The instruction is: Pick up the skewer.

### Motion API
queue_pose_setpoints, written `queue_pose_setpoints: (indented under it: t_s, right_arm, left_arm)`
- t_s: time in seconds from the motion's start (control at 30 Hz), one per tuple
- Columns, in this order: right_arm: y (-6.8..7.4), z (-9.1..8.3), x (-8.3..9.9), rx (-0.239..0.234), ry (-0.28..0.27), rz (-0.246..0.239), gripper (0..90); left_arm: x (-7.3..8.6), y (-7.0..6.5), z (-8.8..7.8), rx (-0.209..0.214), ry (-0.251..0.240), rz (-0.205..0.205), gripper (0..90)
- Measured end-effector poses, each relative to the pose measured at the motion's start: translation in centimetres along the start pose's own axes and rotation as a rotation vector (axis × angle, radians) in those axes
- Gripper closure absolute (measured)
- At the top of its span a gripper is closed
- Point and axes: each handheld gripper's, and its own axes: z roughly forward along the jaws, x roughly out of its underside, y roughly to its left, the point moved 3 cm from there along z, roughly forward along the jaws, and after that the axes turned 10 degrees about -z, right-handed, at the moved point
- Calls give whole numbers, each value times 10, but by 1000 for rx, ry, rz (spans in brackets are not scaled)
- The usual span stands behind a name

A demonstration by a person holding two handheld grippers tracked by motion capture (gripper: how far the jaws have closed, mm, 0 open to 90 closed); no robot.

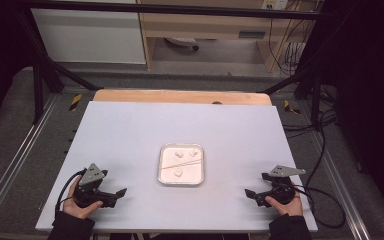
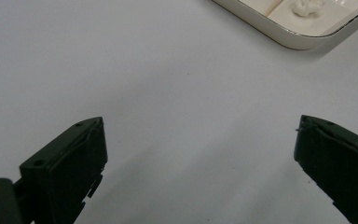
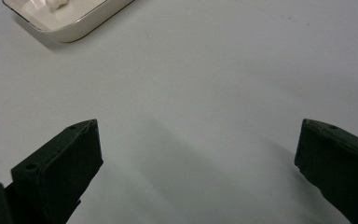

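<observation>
The tray sits near the middle of the white table, a shallow, pale, rounded-corner tray with a thin metallic rim, well apart from both grippers and lying between them, a little farther from the person.

Nearest the person, the left hand-held gripper rests low at the table's near left edge, gripped by the left hand, its jaws pointing toward the centre. In the left gripper view its two black jaws stand wide apart with only bare table between them: released, grasping nothing. The right hand-held gripper sits at the near right, held by the right hand, jaws also turned inward; in the right gripper view they are likewise spread wide over bare table, released and empty.

In the high view three small white lumps lie in the tray, with a thin pale stick running slantwise across them; what the lumps are is too small to tell. In the left gripper view the tray is cut off by the top edge, showing one corner and one white lump. The right gripper view also crops the tray at the top, leaving a corner.

Nothing stands on the table between either gripper and the tray. Beyond the white surface a wooden edge shows, then a black frame, cables and a cabinet.
</observation>
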Motion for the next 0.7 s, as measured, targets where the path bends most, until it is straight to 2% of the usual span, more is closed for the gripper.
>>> queue_pose_setpoints:
  t_s: [0.7]
  right_arm:
    - [0,1,-1,-1,0,-3,11]
  left_arm:
    - [-9,-10,2,18,0,27,33]
